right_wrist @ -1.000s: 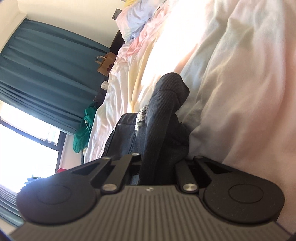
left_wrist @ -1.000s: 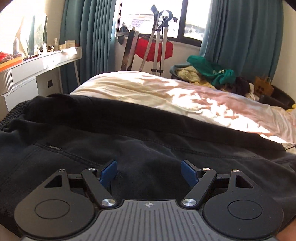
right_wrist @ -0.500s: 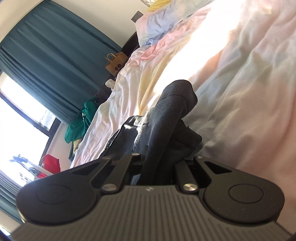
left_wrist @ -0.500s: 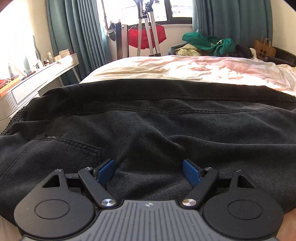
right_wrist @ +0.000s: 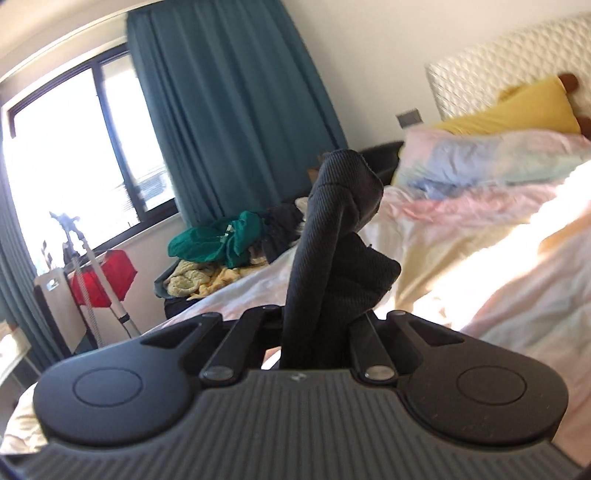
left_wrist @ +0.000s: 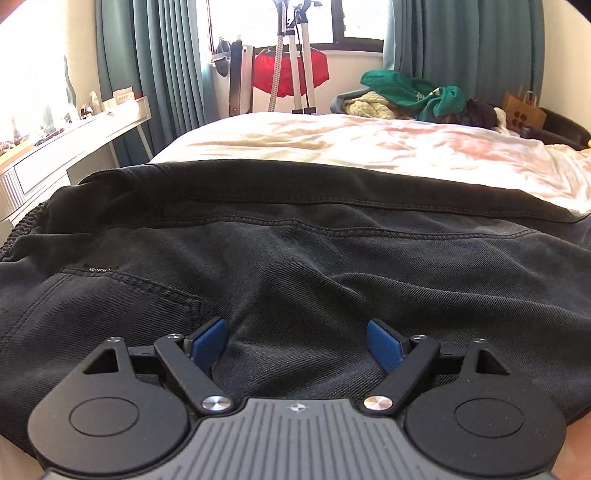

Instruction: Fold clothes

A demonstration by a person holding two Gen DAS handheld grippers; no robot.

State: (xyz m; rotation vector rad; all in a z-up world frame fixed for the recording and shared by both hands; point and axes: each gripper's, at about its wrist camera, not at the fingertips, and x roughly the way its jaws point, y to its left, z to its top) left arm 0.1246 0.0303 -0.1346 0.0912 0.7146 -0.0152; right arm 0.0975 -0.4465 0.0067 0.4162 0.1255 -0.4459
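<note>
Left gripper wide open, blue fingers low over black pants. Right gripper squeezed tight on bunched pants cloth, sticking up.

Your right gripper now tilts upright, so the ribbed black cuff clamped in it stands against the teal curtain instead of lying toward the sheet. Your left gripper sits lower and level over the black jeans, whose far seam now reads flatter, with the window higher in view.
</note>
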